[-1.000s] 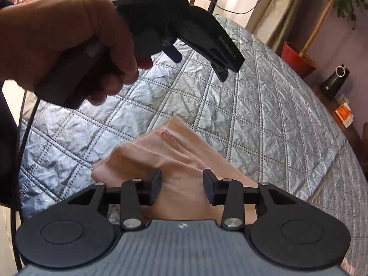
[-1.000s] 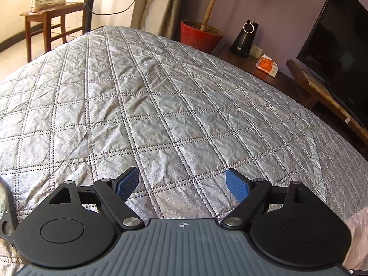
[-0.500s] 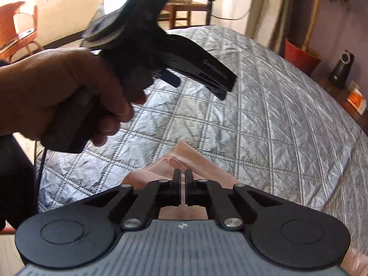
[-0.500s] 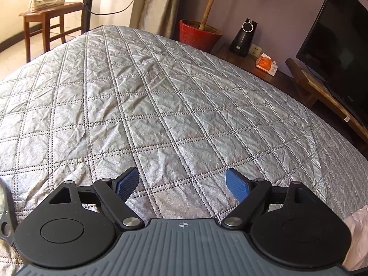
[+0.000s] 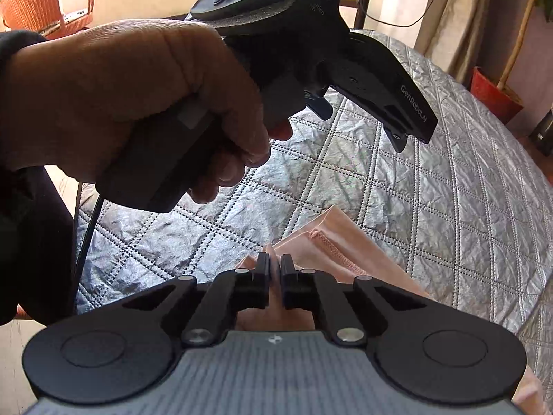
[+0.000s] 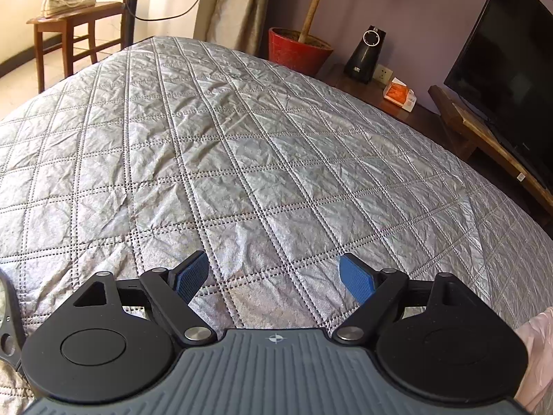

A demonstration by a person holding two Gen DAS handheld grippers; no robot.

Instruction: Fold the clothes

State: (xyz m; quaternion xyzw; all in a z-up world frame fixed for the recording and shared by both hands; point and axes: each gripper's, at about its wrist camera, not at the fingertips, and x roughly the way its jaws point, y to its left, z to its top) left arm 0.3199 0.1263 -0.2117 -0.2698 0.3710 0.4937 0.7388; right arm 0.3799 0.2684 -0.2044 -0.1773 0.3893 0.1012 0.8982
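A folded peach-pink garment [image 5: 349, 252] lies on the silver quilted bedspread [image 5: 432, 190]. My left gripper [image 5: 274, 263] is shut on a fold of the garment at its near edge. My right gripper [image 6: 273, 273] is open and empty, hovering over bare bedspread [image 6: 242, 138]. It also shows in the left wrist view [image 5: 363, 114], held in a hand above and beyond the garment. A sliver of pink cloth [image 6: 539, 352] shows at the lower right of the right wrist view.
A wooden chair with shoes [image 6: 69, 14] stands past the far left of the bed. A red plant pot [image 6: 297, 48], a black speaker [image 6: 366, 52], an orange box [image 6: 399, 91] and a TV [image 6: 508, 65] on a low stand line the far right.
My left gripper went from open over the garment to shut on a fold of it. The right gripper stayed open and almost still over the bedspread.
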